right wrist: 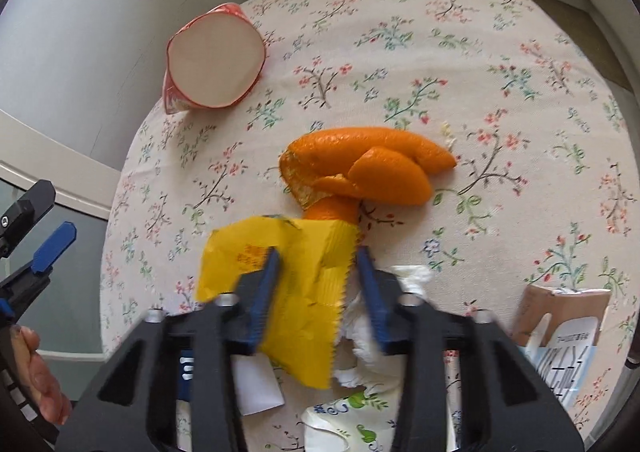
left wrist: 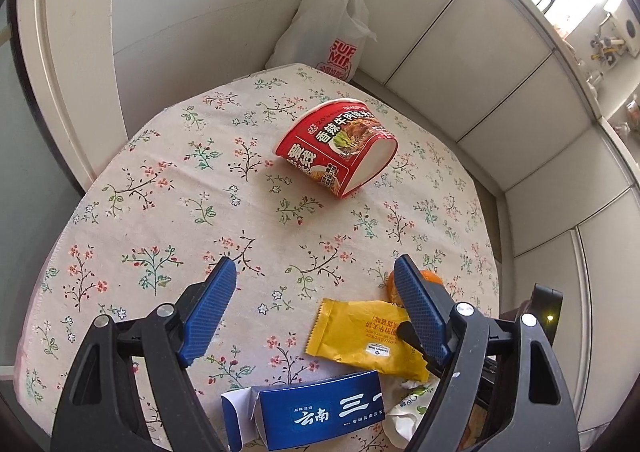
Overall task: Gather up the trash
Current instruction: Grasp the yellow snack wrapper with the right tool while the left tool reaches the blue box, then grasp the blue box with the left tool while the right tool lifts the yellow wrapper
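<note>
Trash litters the flowered tablecloth (right wrist: 460, 52), where the right gripper (right wrist: 316, 272) pinches the yellow wrapper (right wrist: 304, 292) beside the orange peel (right wrist: 360, 168) while the left gripper (left wrist: 312, 304) gapes empty, and the slick, crumpled wrapper may slip free when lifted.

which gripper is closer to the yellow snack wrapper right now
Right. The right gripper straddles the yellow wrapper, its fingers on either side of it. The left gripper hangs open off to the side, with no finger touching the wrapper.
</note>
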`<state>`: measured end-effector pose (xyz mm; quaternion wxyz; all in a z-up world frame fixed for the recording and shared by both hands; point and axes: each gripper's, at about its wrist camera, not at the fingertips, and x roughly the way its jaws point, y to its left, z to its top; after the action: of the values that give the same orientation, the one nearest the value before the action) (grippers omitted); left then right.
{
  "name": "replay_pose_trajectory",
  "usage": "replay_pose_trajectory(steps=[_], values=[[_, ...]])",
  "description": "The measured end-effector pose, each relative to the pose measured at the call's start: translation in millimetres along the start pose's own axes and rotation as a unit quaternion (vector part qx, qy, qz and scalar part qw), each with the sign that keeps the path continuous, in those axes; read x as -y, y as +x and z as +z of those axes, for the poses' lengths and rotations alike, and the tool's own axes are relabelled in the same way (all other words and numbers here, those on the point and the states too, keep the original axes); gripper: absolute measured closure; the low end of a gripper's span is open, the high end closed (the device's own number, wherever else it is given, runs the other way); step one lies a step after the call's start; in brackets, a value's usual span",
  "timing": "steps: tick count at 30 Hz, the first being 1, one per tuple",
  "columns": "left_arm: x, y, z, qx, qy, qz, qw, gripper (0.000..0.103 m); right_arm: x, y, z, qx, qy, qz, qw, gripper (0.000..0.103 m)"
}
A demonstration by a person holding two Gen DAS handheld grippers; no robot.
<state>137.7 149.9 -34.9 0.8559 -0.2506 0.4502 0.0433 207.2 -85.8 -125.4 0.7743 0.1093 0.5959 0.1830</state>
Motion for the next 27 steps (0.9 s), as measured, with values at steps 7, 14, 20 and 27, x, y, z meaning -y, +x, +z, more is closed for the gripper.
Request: replay_pose_trajectory(steps=[7, 14, 20, 27], values=[[8, 19, -4, -0.092, 0.062, -0.002, 0.9938, 0.024, 2, -19, 0, 0.027, 0.002, 0.005, 1.0, 0.089], [41, 34, -43, -0.185, 0.263, 0.006, 0.947, 0.024, 22, -55, 3, 0.058, 0.027, 0.034, 0.997, 0.089], [58, 46, -82, -0.212, 0.378, 0.019, 0.901, 0.024, 40, -96, 1, 0.099, 0.053, 0.061, 0.992, 0.089], [76, 55, -103, -0.186, 0.447, 0.027, 0.8749, 0.019, 66, -130, -6, 0.133, 0.08, 0.063, 0.986, 0.089]])
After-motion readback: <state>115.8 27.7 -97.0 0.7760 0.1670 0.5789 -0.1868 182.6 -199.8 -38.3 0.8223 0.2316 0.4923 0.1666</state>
